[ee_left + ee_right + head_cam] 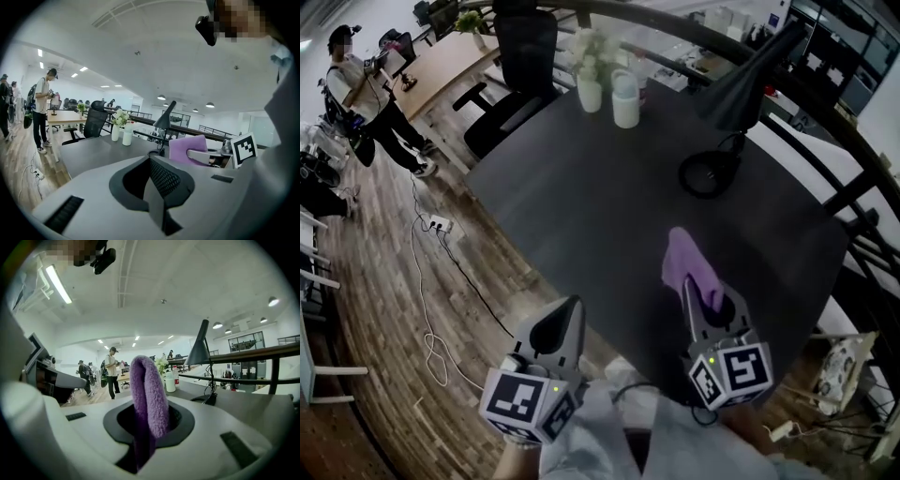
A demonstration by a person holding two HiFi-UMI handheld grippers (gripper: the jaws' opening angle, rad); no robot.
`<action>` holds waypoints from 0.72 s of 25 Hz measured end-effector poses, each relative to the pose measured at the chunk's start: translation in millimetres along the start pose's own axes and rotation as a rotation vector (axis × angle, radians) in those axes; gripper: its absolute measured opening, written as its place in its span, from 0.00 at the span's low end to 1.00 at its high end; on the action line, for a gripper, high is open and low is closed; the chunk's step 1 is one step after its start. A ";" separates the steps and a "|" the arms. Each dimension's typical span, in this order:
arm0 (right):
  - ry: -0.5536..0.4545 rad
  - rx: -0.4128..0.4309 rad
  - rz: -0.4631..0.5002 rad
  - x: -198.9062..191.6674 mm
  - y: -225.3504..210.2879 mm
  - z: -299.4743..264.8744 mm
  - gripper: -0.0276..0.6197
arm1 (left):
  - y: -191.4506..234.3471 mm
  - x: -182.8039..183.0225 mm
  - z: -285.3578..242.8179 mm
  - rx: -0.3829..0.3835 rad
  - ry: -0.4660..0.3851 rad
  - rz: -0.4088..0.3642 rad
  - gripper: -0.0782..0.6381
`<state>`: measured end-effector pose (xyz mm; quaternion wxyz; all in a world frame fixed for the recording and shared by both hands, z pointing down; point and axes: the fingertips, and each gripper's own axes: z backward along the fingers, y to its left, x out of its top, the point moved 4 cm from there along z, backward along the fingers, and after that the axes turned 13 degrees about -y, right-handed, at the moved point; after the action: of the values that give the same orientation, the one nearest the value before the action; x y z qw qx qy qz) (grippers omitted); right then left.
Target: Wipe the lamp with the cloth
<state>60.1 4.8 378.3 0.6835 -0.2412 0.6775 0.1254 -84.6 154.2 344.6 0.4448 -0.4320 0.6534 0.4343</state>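
A black desk lamp stands at the far right of the dark table (581, 206), with its round base (710, 173) under a cone shade (757, 80). My right gripper (689, 284) hovers over the near table edge, shut on a purple cloth (687, 262) that sticks up out of its jaws. In the right gripper view the cloth (148, 394) fills the jaw gap, and the lamp (200, 350) stands well beyond it to the right. My left gripper (572, 307) is shut and holds nothing, low at the table's near left corner. From the left gripper view the lamp (165, 118) shows far off.
A white vase of flowers (589, 86) and a white bottle (625, 97) stand at the table's far edge. A black office chair (520, 66) is behind them. A person (358, 94) stands far left on the wooden floor, where cables (431, 281) trail. Railings (853, 187) run along the right.
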 end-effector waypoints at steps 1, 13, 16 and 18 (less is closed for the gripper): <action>-0.002 -0.010 -0.003 -0.8 -3.3 -1.6 0.12 | -1.7 0.3 -6.1 -0.018 0.008 -0.006 0.13; -0.039 -0.200 -0.027 -1.4 -53.9 20.4 0.12 | -40.8 8.8 -67.0 -0.211 0.035 -0.036 0.13; -0.046 -0.271 -0.037 -2.4 -67.2 28.9 0.12 | -48.8 12.6 -84.5 -0.273 0.043 -0.061 0.13; -0.059 -0.334 -0.044 0.3 -77.0 33.8 0.12 | -51.9 17.4 -98.6 -0.313 0.051 -0.074 0.13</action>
<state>127.7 -44.0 389.2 0.6561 -0.3623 0.6213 0.2285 -59.6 44.3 340.9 0.3714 -0.5305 0.5725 0.5029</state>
